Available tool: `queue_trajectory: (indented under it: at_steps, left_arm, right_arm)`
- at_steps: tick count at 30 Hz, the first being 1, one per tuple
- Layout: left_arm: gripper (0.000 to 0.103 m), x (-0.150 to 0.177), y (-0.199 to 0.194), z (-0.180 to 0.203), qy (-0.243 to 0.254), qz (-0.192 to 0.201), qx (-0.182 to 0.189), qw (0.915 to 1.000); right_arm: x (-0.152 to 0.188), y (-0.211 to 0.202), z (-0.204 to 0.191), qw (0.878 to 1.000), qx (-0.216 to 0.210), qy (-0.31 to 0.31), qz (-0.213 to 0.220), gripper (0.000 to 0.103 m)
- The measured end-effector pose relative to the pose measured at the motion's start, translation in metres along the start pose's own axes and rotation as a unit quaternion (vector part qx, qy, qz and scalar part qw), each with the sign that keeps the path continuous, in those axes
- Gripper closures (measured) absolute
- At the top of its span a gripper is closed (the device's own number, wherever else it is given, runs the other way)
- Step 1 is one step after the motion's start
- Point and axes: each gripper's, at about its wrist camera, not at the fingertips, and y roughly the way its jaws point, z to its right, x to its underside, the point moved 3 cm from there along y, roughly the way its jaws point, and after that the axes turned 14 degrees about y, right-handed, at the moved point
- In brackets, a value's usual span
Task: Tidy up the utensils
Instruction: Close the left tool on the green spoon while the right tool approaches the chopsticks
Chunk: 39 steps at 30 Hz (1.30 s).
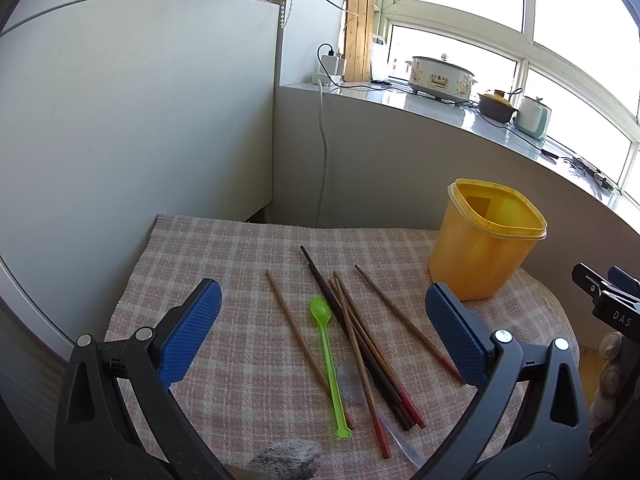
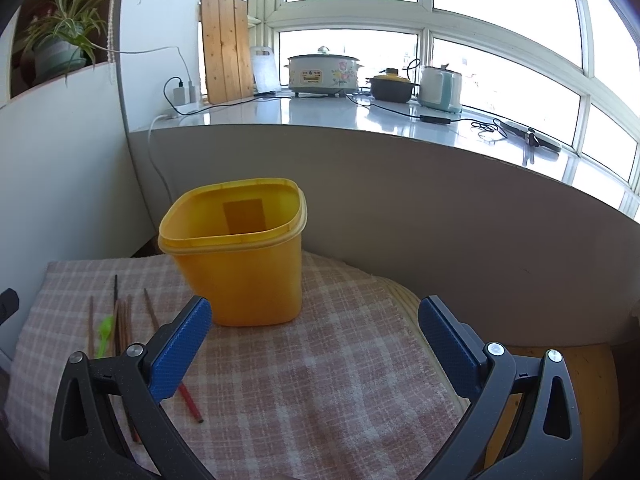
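Observation:
Several brown chopsticks (image 1: 360, 340) with red ends lie loose on the checked cloth (image 1: 248, 248), with a green plastic spoon (image 1: 326, 344) and a clear spoon (image 1: 356, 380) among them. An empty yellow tub (image 1: 486, 240) stands upright at the cloth's back right. My left gripper (image 1: 324, 328) is open and empty, hovering over the utensils. My right gripper (image 2: 316, 344) is open and empty, just in front of the yellow tub (image 2: 240, 256). The chopsticks (image 2: 124, 320) and green spoon (image 2: 105, 332) show at its left.
A white cabinet (image 1: 140, 112) stands left of the cloth. A grey wall (image 2: 400, 200) rises behind, topped by a sill with a cooker (image 2: 324, 74), a pot (image 2: 390, 84) and a kettle (image 2: 440, 88). A white cable (image 1: 323, 152) hangs down. The right gripper's tip (image 1: 608, 296) shows at the left view's right edge.

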Motion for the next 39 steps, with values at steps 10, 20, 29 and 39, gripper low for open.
queue_trajectory:
  at_steps: [10, 20, 29, 39]
  left_arm:
    - [0.005, 0.023, 0.025, -0.017, -0.010, -0.035, -0.003, 0.9993]
    - [0.045, 0.054, 0.065, -0.029, -0.061, -0.091, 0.064, 0.9919]
    - [0.070, 0.064, 0.099, -0.005, -0.046, -0.132, 0.118, 0.9832]
    - [0.074, 0.065, 0.145, -0.033, -0.064, -0.171, 0.091, 0.9789]
  right_arm:
    - [0.021, 0.018, -0.023, 0.997, -0.066, -0.035, -0.025, 0.001]
    - [0.051, 0.045, -0.061, 0.987, -0.104, -0.099, -0.076, 0.005]
    - [0.082, 0.070, -0.096, 0.969, -0.121, -0.171, -0.129, 0.024]
    - [0.097, 0.092, -0.117, 0.958, -0.125, -0.197, -0.169, 0.033]
